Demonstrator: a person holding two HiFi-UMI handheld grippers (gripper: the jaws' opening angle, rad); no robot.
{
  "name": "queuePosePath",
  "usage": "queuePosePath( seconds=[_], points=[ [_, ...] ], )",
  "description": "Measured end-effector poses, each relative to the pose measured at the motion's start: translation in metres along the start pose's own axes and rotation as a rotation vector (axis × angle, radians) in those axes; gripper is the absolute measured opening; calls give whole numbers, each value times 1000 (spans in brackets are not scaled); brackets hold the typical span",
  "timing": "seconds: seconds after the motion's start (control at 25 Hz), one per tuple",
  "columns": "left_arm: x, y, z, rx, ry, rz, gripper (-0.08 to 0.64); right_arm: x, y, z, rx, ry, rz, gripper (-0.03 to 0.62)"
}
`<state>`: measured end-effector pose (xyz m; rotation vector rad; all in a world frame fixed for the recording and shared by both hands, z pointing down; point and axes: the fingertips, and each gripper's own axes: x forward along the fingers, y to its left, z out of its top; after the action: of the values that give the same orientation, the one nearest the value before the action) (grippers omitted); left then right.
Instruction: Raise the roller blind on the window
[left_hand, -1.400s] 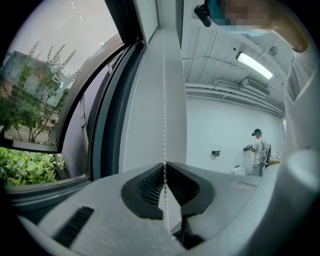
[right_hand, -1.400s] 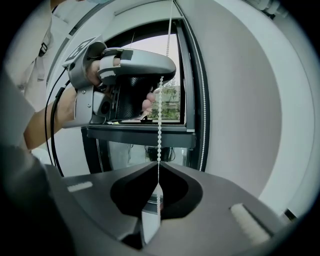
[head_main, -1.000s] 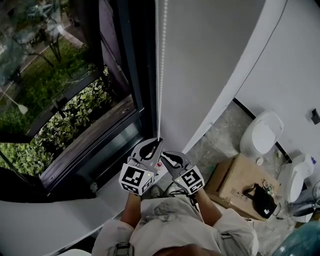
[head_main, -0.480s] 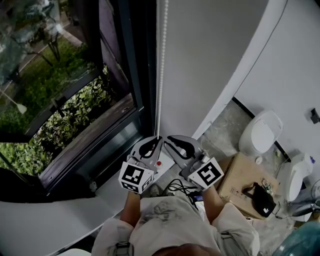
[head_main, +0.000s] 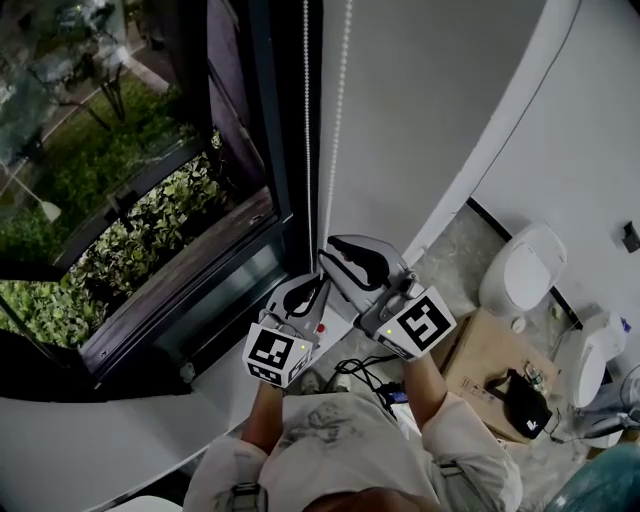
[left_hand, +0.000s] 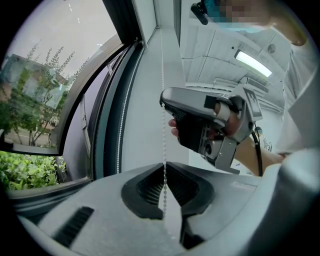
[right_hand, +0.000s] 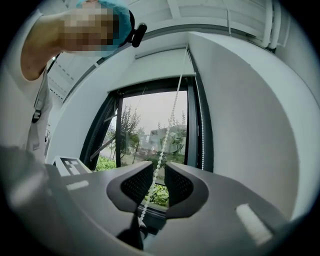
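A tall dark-framed window (head_main: 150, 200) filled the left of the head view, with shrubs and grass outside, and a plain white wall (head_main: 430, 100) stood to its right. A pale windowsill (head_main: 100, 440) ran beneath. In the right gripper view a pale band (right_hand: 160, 62) sat across the top of the window. It may have been the roller blind, but that could not be told for sure. Most of the glass was uncovered.

A white bead chain (head_main: 338, 120) hung beside the frame, with a second strand (head_main: 306, 120) just to its left against the dark frame.

The person stood at the sill with both tools raised to the chain. The left gripper (head_main: 319, 279) was lower, its jaws pressed together with the chain pinched between their tips. The right gripper (head_main: 329, 252) was just above it. Its jaws stood a narrow way apart with the chain running through the gap, not clamped.

The step looked like a hand-over-hand pull. It would go best if the right jaws closed firmly on the beads before the left let go. The pull should then run straight down along the chain's own line. A sideways drag could let the beads slip out. Both tools should keep to the same strand, since the other one would likely drive the blind the opposite way.
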<state>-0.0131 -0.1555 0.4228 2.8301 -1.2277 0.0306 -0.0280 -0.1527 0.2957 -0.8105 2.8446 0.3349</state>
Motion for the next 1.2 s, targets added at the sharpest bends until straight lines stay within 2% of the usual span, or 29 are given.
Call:
queuePosePath(
  seconds=[0.08, 0.12, 0.16, 0.36, 0.52, 1.2],
  points=[
    [0, 0, 0, -2, -3, -1, 23, 3, 1, -2, -5, 11, 8, 73],
    [0, 0, 1, -4, -5, -1, 23, 3, 2, -5, -5, 25, 10, 37],
    [1, 0, 1, -4, -6, -1, 23, 3, 2, -7, -8, 35, 10, 29],
    [2, 2, -2, -4, 1, -8, 23, 3, 2, -2, -32, -41, -28, 15],
    [6, 0, -12, -11, 31, -19, 23, -3, 1, -23, -34, 27, -38, 15],
    [10, 4, -83, -69, 162, -20, 23, -14, 4, -92, 2, 140, -89, 14]
  ],
)
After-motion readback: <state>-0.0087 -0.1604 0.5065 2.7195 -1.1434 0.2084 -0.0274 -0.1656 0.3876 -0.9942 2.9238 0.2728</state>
